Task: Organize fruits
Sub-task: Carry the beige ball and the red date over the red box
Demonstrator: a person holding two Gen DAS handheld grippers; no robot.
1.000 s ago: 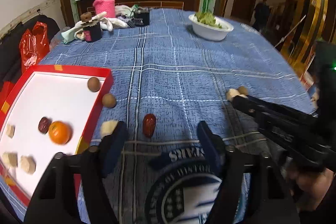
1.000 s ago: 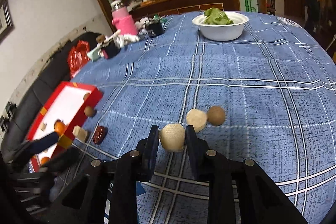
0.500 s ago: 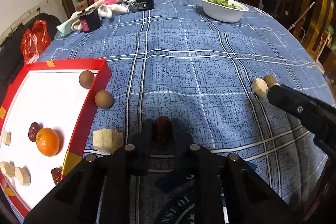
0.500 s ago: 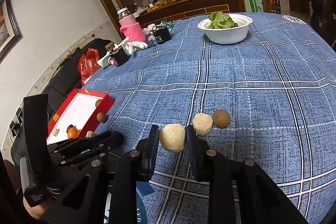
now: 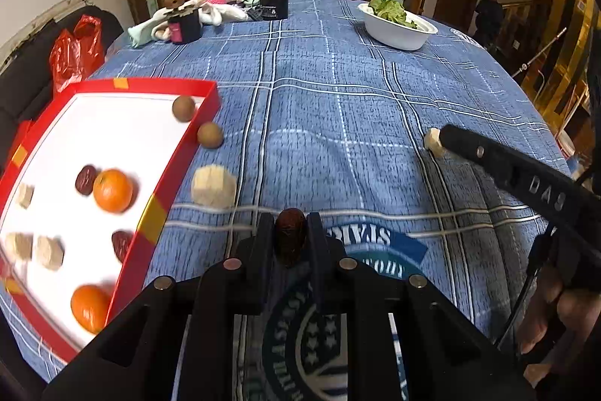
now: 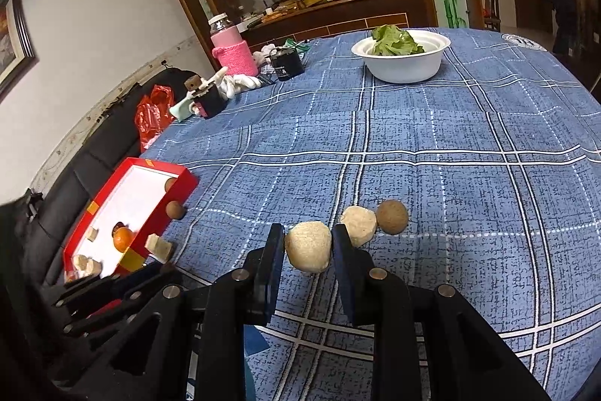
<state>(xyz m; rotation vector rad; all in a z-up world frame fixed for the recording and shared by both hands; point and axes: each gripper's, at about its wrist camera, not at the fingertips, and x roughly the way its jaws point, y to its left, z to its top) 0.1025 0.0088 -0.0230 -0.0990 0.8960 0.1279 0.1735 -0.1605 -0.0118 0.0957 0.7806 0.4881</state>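
Observation:
My left gripper [image 5: 289, 232] is shut on a dark red date [image 5: 290, 239] and holds it above the blue cloth. A red tray [image 5: 180, 160] at the left holds two oranges [image 5: 112, 190], dates, pale chunks and a brown longan [image 5: 183, 108]. A second longan [image 5: 210, 135] and a pale chunk [image 5: 213, 186] lie on the cloth beside the tray. My right gripper [image 6: 306, 247] is shut on a pale round chunk [image 6: 308, 246]. Another pale chunk [image 6: 358, 225] and a brown longan [image 6: 391, 217] lie just behind it.
A white bowl of greens [image 6: 402, 57] stands at the far side. A pink-sleeved jar [image 6: 229, 47], a black box [image 6: 287, 62], gloves and a small dark holder [image 6: 208, 98] sit at the back left. A red bag [image 6: 152, 115] lies off the table's left edge.
My left gripper closed on the date, then lifted it and drew back toward the tray side. My right gripper kept its grip on the pale chunk and rose slightly.

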